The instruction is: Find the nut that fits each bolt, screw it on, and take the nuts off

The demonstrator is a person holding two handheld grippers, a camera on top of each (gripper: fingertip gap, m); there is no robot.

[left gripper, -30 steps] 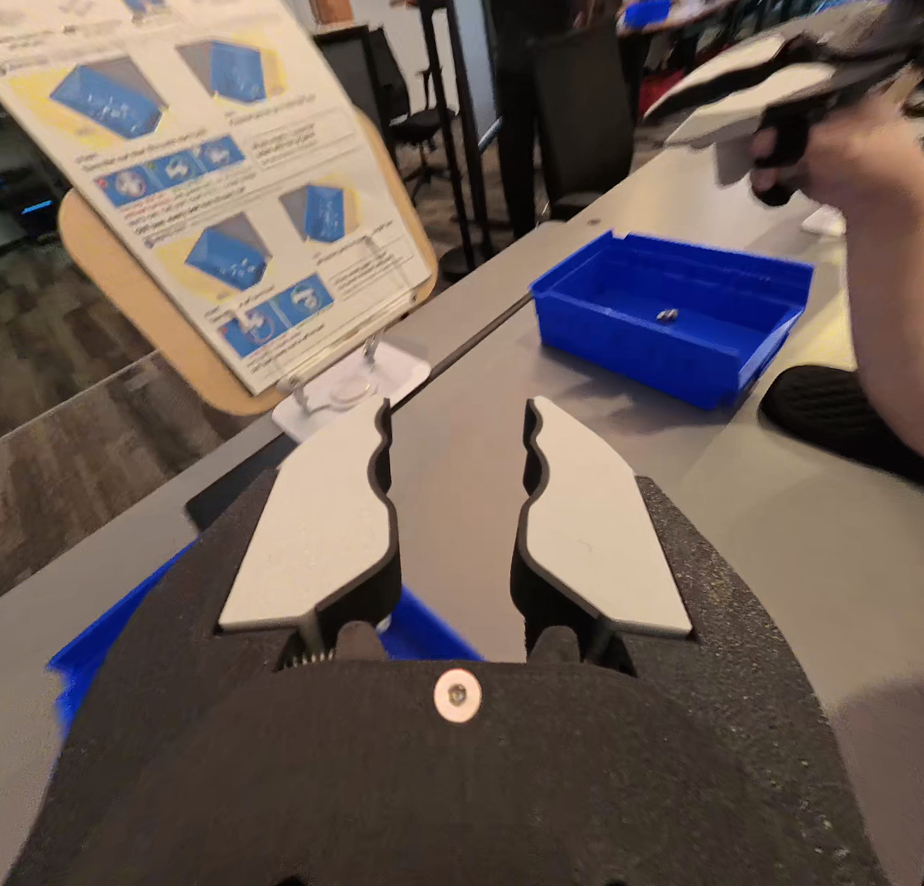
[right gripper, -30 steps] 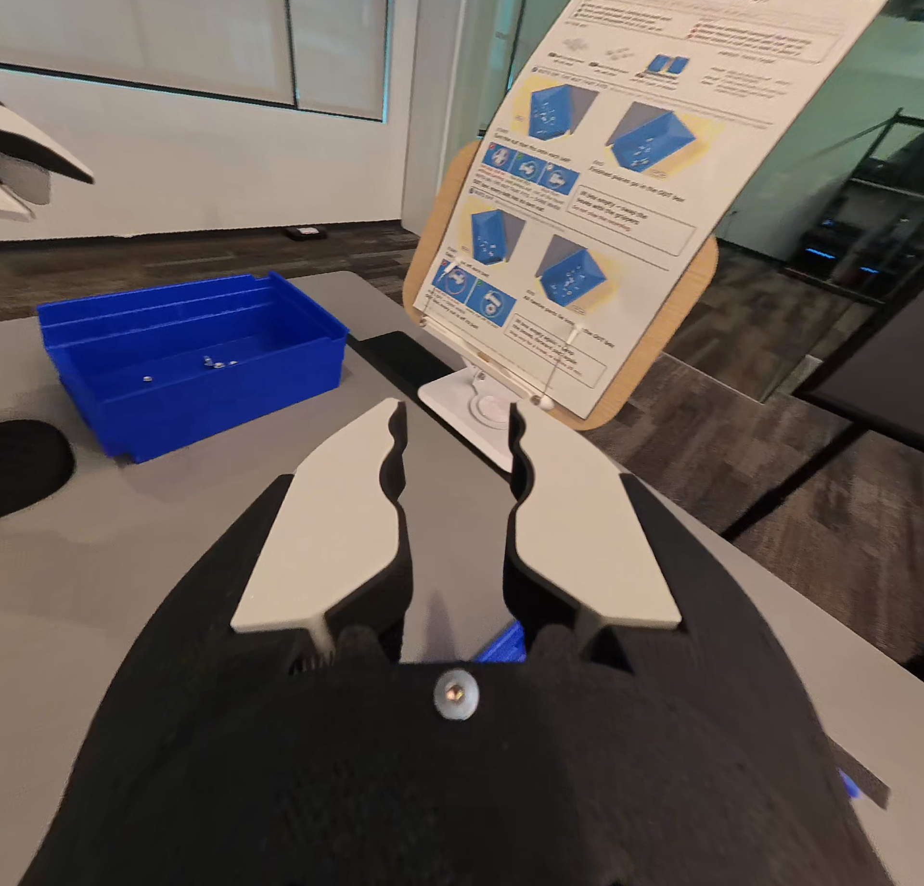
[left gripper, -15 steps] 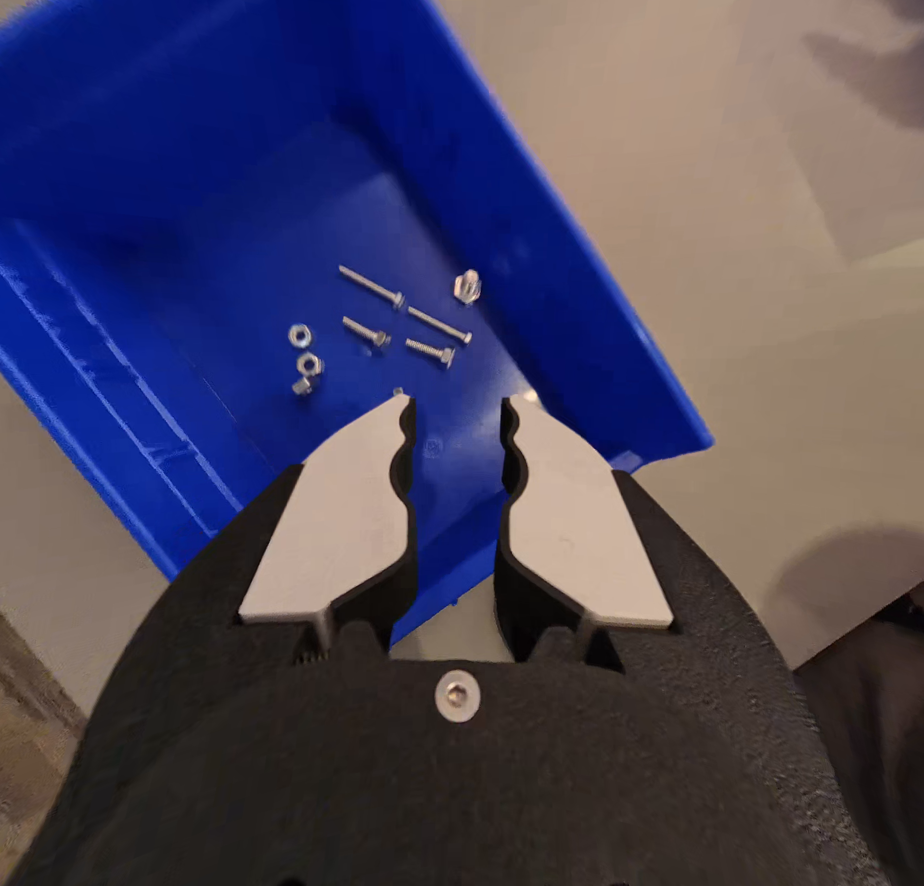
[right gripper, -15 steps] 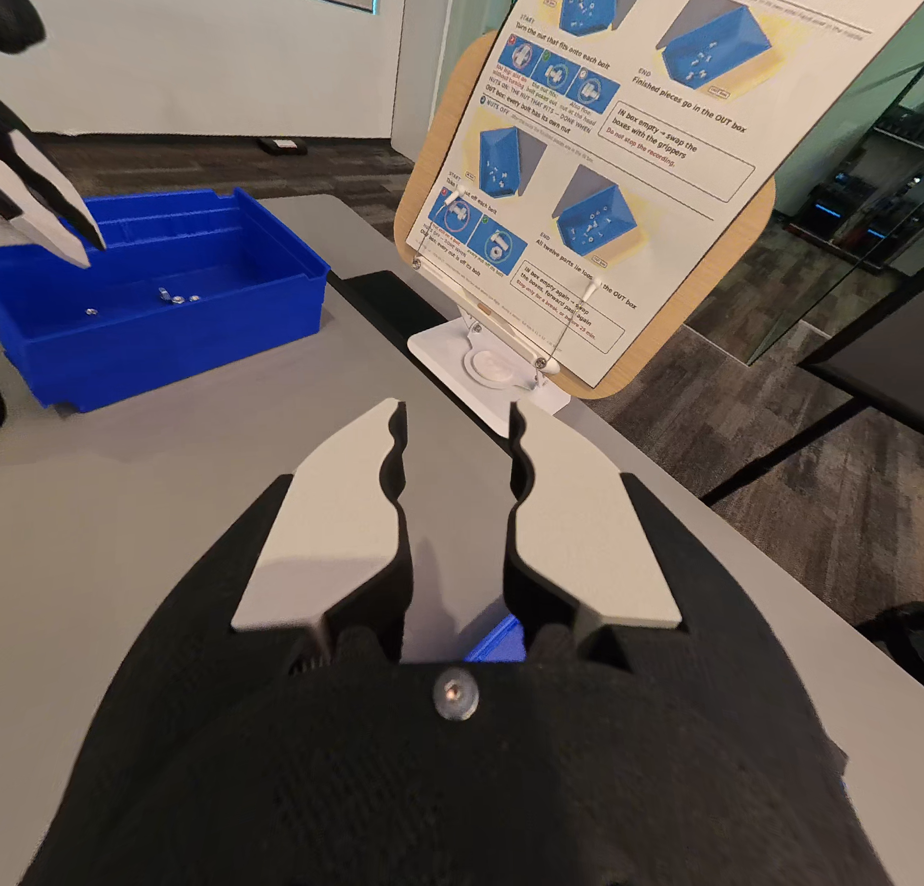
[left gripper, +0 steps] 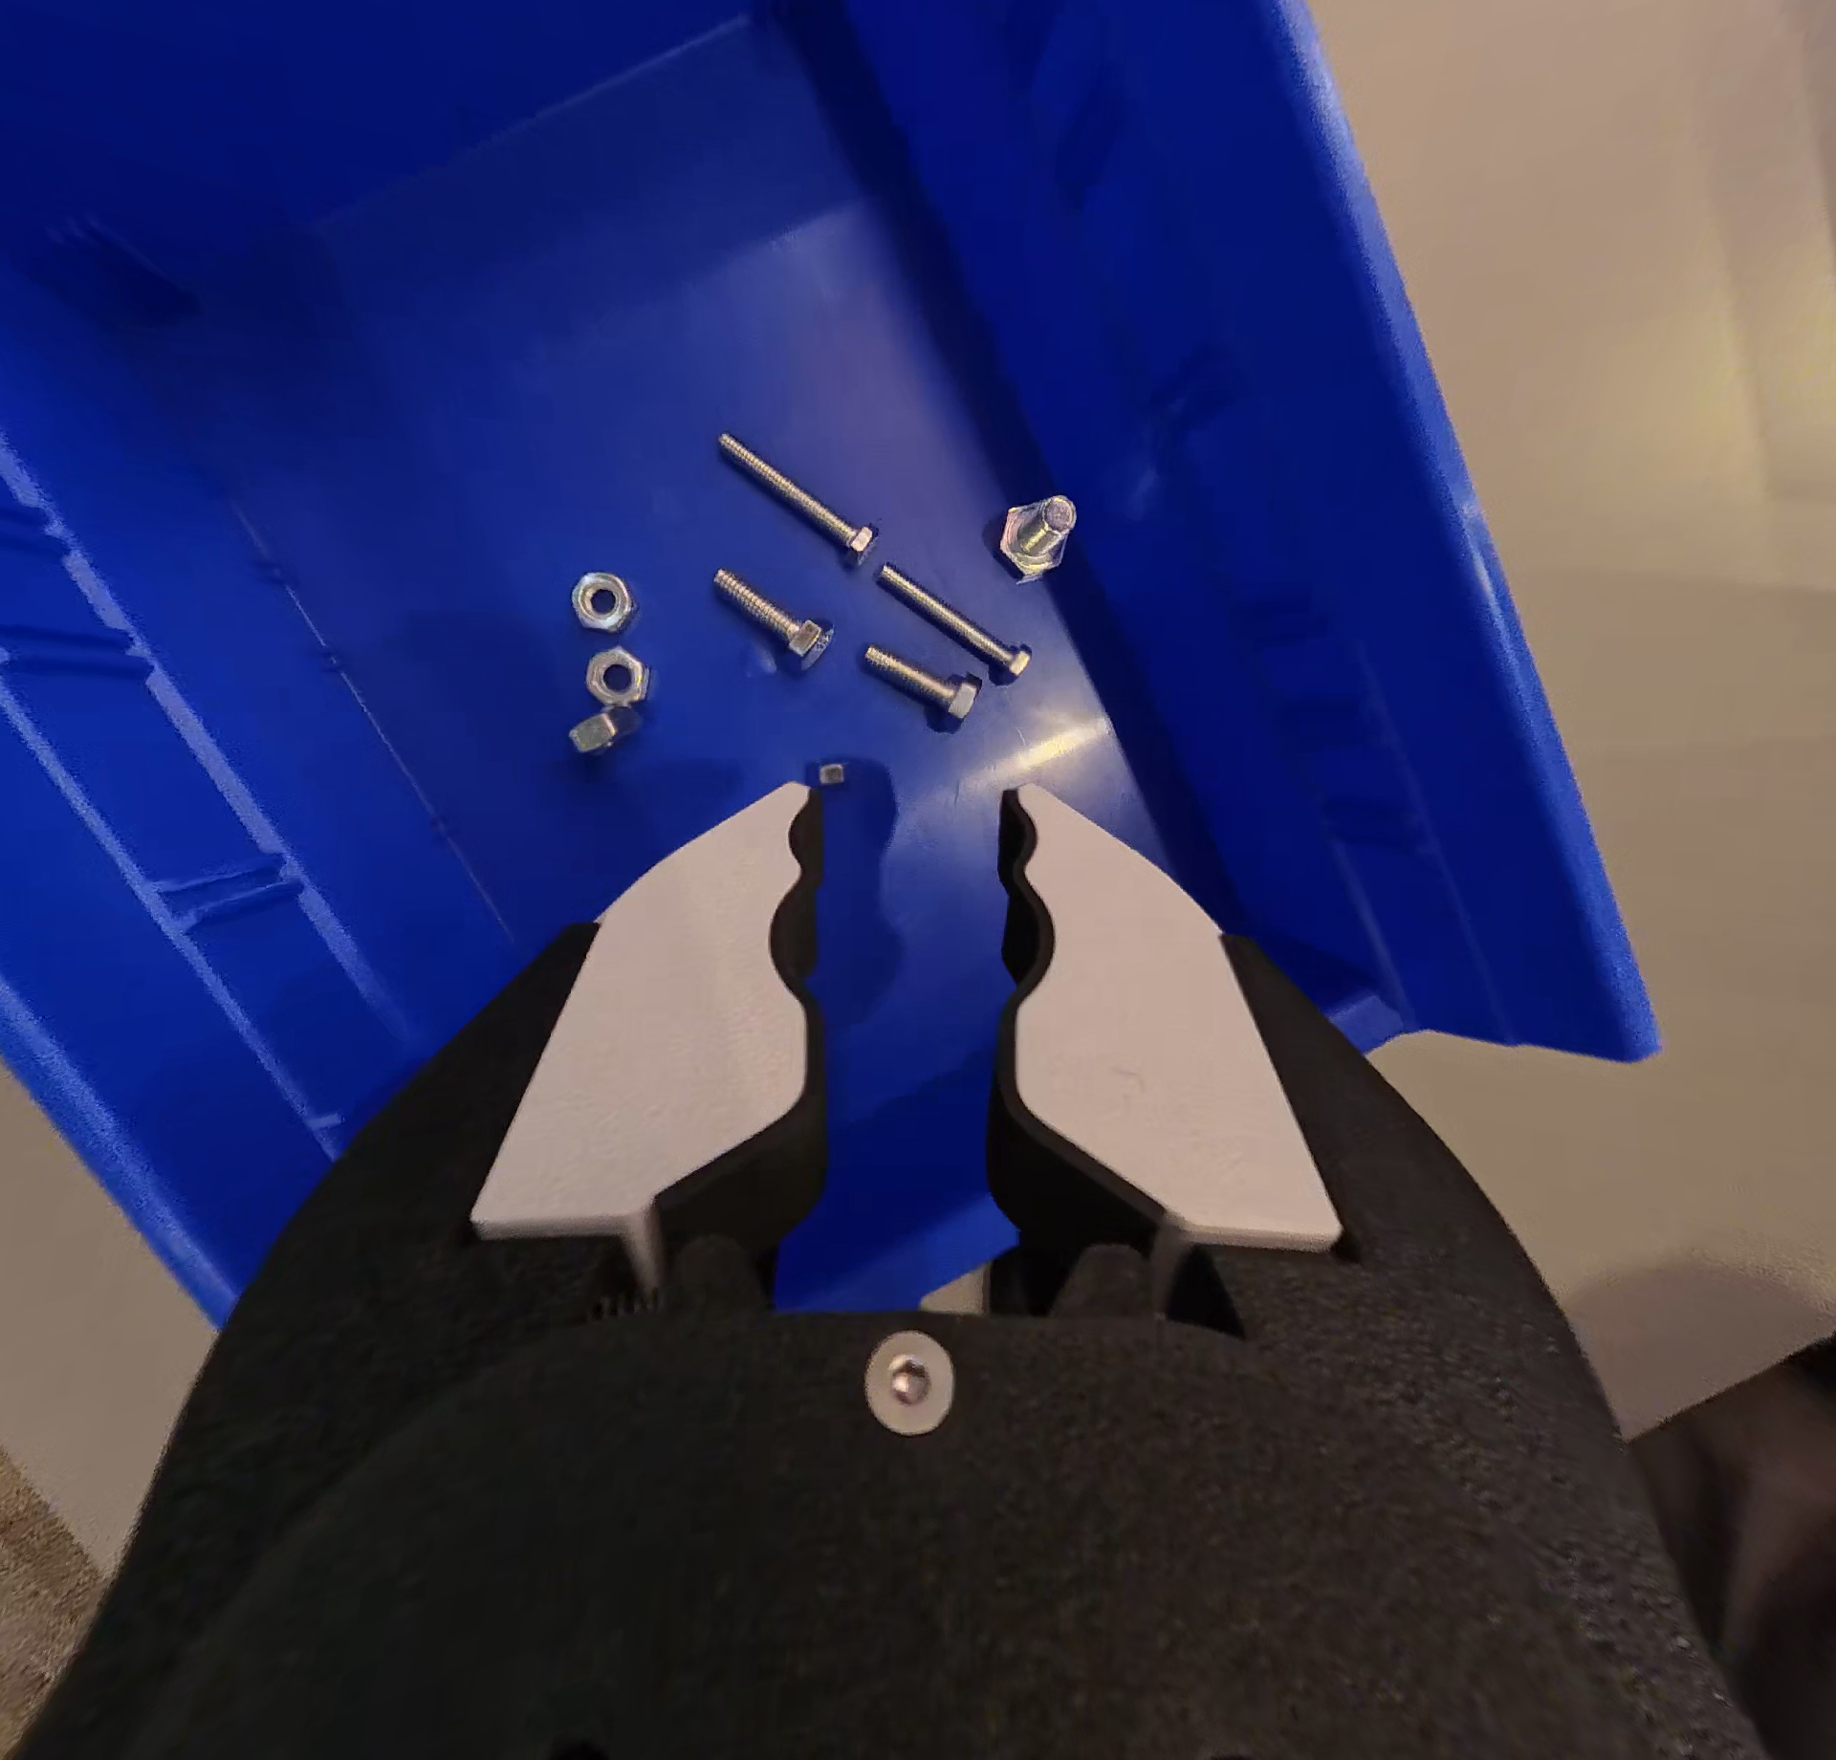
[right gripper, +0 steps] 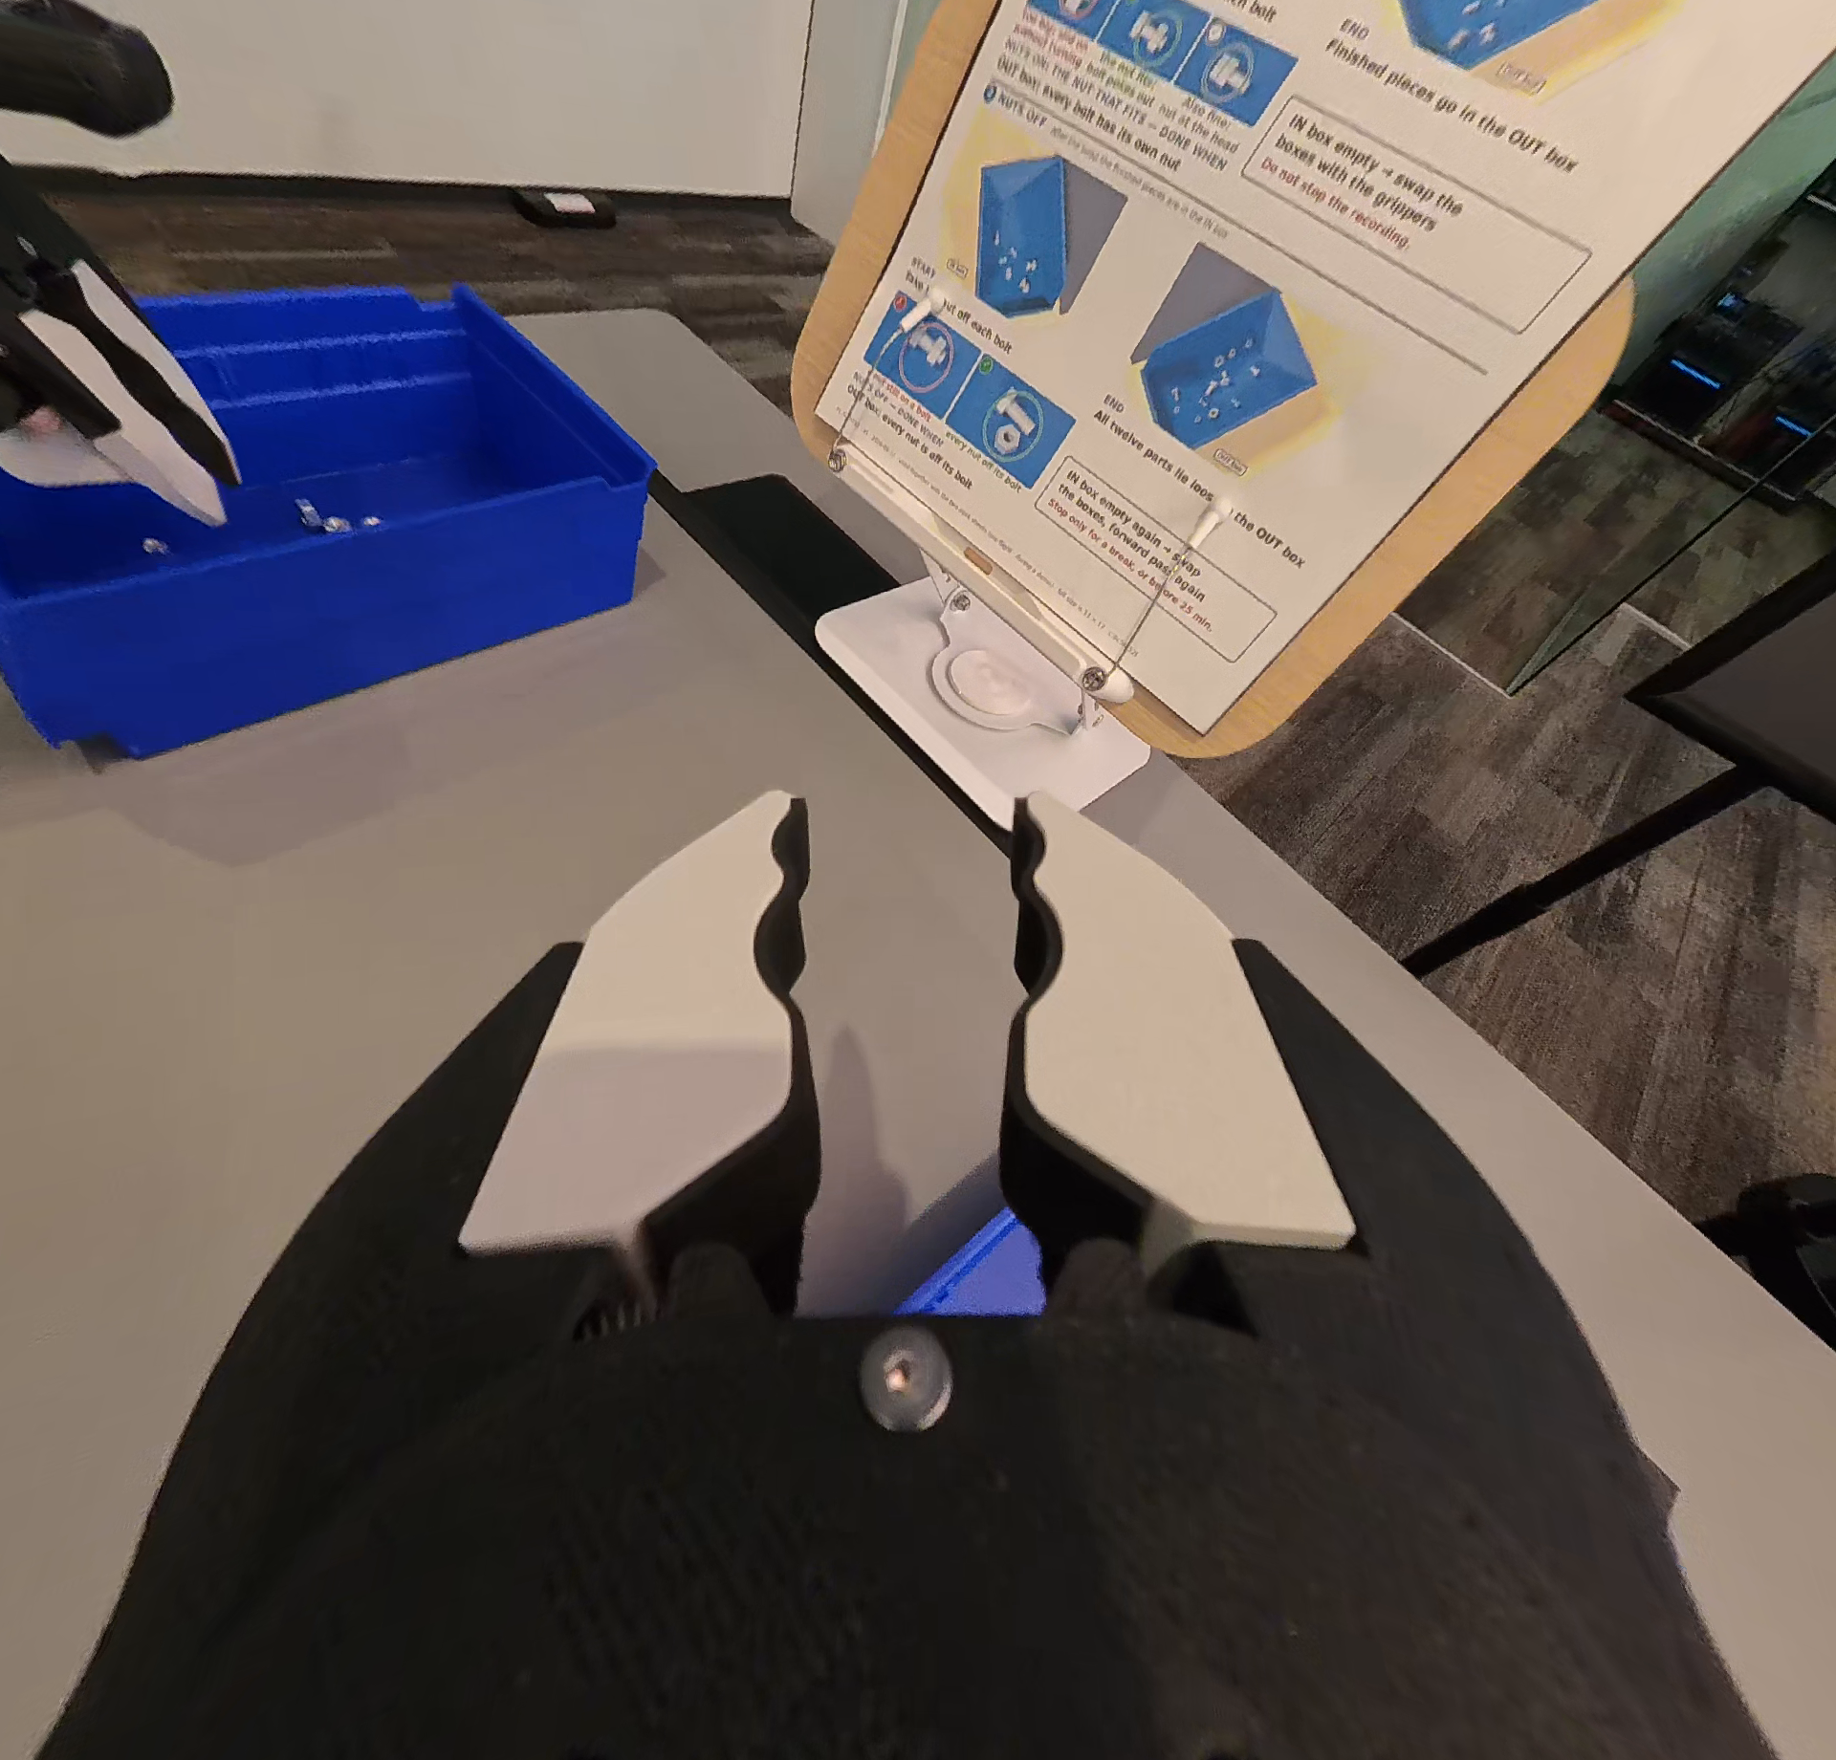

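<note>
Your left claw [left gripper: 909, 799] hangs over the blue bin [left gripper: 1292, 421] with its jaws parted to a middling gap and nothing between them. Just ahead of its tips the loose hardware lies on the bin floor: a long bolt [left gripper: 795, 499] farthest out, a second long bolt [left gripper: 952, 620] and two short bolts [left gripper: 770, 616] [left gripper: 919, 684] nearer, and a stubby thick bolt [left gripper: 1036, 535] off to the right by the bin wall. To the left of the tips sit three nuts [left gripper: 602, 603] [left gripper: 615, 674] [left gripper: 602, 729], and one tiny nut [left gripper: 830, 772] lies almost touching your left fingertip.

Your right claw [right gripper: 906, 808] is also partly open and empty, held above the bare desk [right gripper: 397, 868], well apart from the bin, with the instruction board [right gripper: 1242, 272] ahead and to the right.

These parts look small, hard, smooth and light, so they will likely skate on the plastic or roll. Take a bolt across its shank near the head, using the notch in the pads; take a nut across two opposite flats, and close gently so it does not squirt out
</note>
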